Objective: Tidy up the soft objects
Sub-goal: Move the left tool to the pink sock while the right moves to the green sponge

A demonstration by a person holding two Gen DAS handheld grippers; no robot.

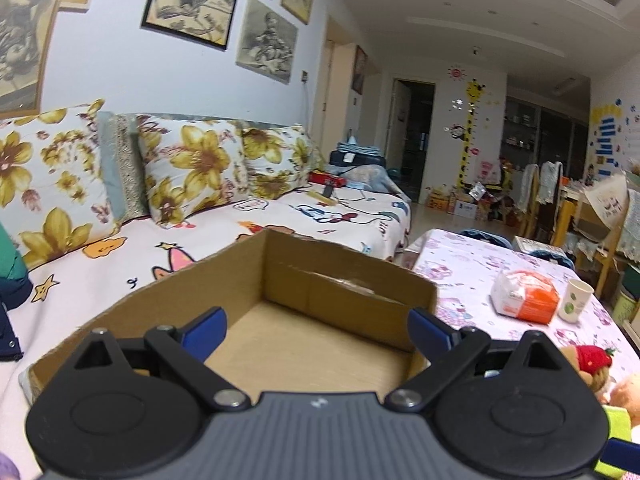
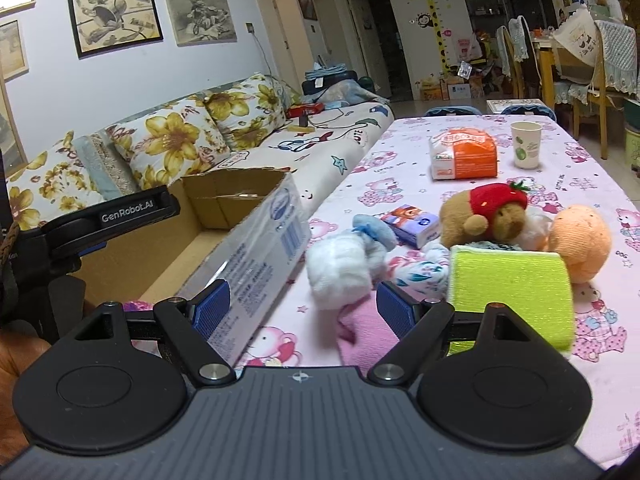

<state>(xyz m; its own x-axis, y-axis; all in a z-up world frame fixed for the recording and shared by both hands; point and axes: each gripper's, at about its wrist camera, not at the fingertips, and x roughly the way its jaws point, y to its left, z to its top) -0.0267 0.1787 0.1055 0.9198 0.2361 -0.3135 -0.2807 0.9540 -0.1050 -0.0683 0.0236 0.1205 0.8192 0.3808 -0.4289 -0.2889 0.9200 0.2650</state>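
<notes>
Sofa cushions back the left wrist view, where the left gripper (image 1: pixel 318 326) gapes empty over the bare cardboard box (image 1: pixel 280 280). Right wrist view: the right gripper (image 2: pixel 304 306) stands open before the white sock bundle (image 2: pixel 344 270) on the table (image 2: pixel 560 152); light, squashy, probably best pinched mid-roll.

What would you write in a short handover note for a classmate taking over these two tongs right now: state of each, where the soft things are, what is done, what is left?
Left tongs: open, empty, over the cardboard box.
Right tongs: open, empty, above the table beside the box.
Box: no soft things visible in the part that shows.
On the table: white cloth bundle, strawberry-hat bear, orange plush, green sponge, tissue pack.
Done: nothing visibly packed.
Left: probably move each soft thing into the box.
</notes>
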